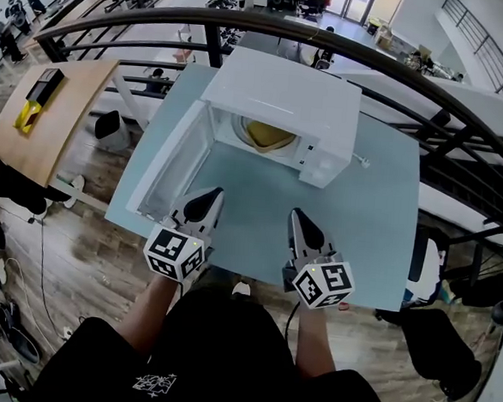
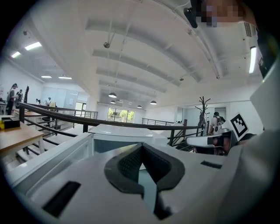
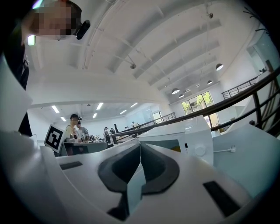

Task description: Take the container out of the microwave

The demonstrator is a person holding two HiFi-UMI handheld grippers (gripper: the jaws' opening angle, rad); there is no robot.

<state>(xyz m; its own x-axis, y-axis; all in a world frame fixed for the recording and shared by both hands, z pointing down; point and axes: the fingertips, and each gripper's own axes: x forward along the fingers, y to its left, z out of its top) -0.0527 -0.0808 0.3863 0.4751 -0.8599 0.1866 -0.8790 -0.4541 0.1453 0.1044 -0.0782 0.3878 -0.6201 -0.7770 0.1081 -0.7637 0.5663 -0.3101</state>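
Well, yellow container point(image 1: 269, 135) inside open white microwave point(image 1: 285, 86); left hand-held gripper point(image 1: 210, 198), right hand-held gripper point(image 1: 296, 214) closed, empty.

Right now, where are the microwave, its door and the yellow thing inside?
microwave point(image 1: 285, 91): head view, on its white top.
door point(image 1: 173, 168): head view, on the open door's window.
yellow container point(image 1: 269, 135): head view, on its side showing inside the microwave.

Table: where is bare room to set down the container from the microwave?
Bare table lies in front of the microwave, up to the left gripper and right gripper. A wider patch lies right of the microwave, up to the table edge. The open door crowds the left side.
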